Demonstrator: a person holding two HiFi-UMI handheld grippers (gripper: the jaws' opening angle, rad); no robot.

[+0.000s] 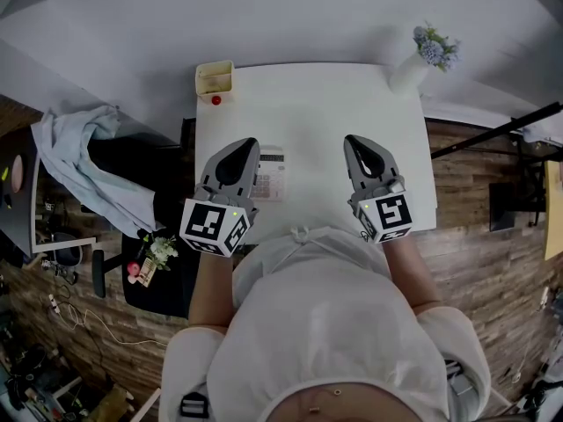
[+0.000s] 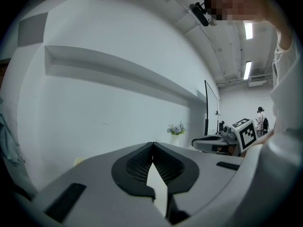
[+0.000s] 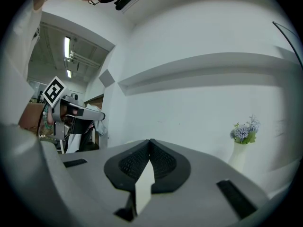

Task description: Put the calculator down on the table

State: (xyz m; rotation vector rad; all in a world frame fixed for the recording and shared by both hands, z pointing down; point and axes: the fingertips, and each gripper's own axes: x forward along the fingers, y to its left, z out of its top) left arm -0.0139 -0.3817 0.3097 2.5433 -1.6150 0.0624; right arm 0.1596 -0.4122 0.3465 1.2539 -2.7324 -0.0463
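A white calculator lies flat on the white table, its left edge hidden under my left gripper. That gripper hovers level beside it, jaws shut with nothing between them; the left gripper view shows its tips meeting. My right gripper hangs over bare tabletop to the calculator's right. Its jaws are shut too and hold nothing, and in the right gripper view the tips touch. Neither gripper view shows the calculator.
A cream holder and a small red object sit at the table's far left corner. A white vase with blue flowers stands at the far right corner. Pale cloth drapes a chair at left; a black pole runs at right.
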